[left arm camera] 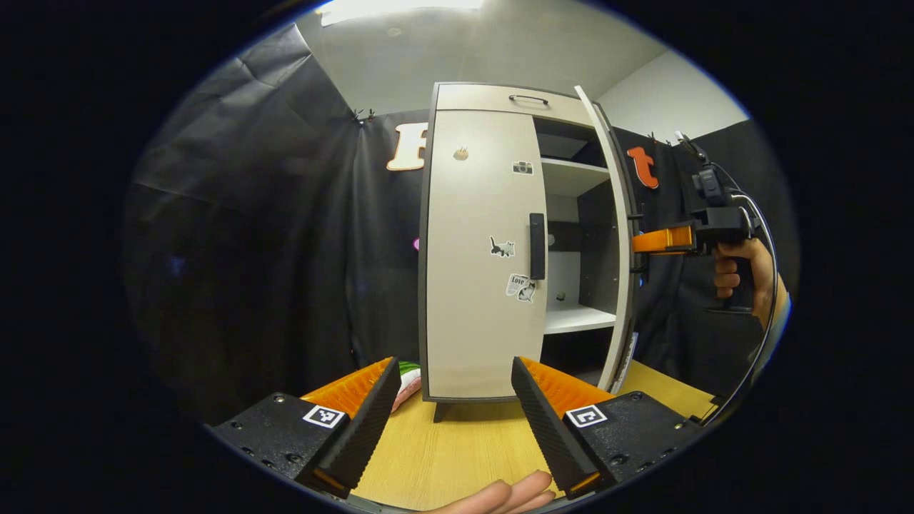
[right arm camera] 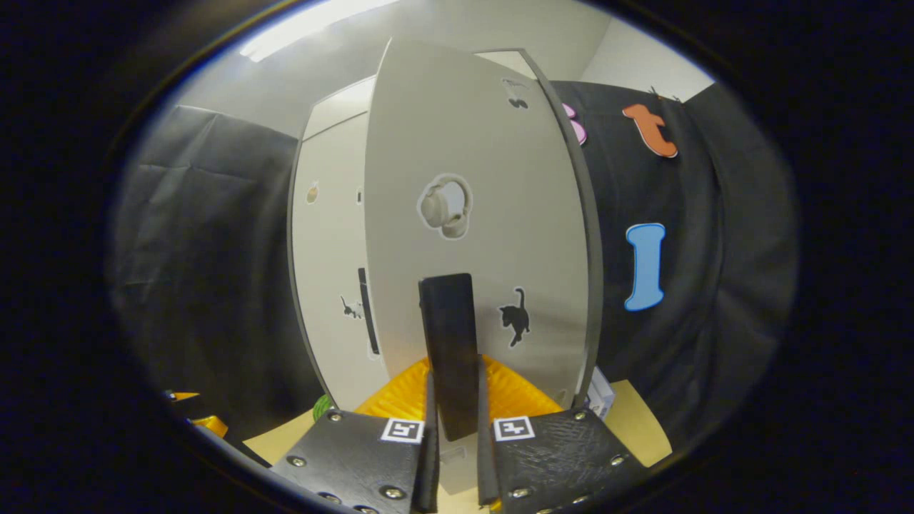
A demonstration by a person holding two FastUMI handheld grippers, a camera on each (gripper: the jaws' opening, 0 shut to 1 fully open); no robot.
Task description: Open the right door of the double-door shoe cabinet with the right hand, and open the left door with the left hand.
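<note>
A pale shoe cabinet stands on a wooden table. Its left door is closed, with a dark vertical handle and a few stickers. Its right door is swung out edge-on, showing the shelves inside. My left gripper is open, low in front of the left door and well short of its handle. Farther right, a hand holds my right gripper at the open door's edge. In the right gripper view, my right gripper is shut on the right door's dark handle; the right door faces me.
Black cloth walls surround the cabinet on both sides. A green and white object lies on the table left of the cabinet's base. Fingers of a hand show at the near table edge. A cable hangs from the other gripper.
</note>
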